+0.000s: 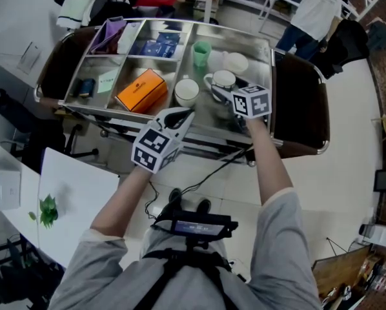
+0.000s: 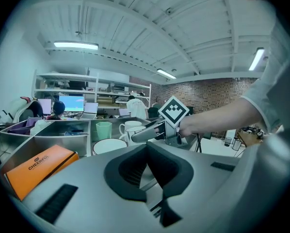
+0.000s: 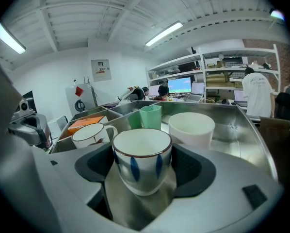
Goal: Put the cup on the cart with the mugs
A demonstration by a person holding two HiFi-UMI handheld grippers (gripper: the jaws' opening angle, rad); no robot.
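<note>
The right gripper [image 3: 142, 168] clasps the cup [image 3: 141, 152], which is white with blue leaf strokes and a brown rim. It is low over the cart tray [image 3: 244, 130], perhaps touching it. Just beyond crowd a white mug [image 3: 89, 135], a green cup [image 3: 147, 116] and a white bowl [image 3: 191, 127]. The left gripper [image 2: 152, 171] is closed and empty.

Cool, even light from ceiling tubes [image 3: 165, 33] high above the right gripper [image 3: 142, 166] washes the steel cart [image 3: 251, 130] ahead of it in soft glare, both gripper views bowed and darkened at their fisheye rims.
</note>
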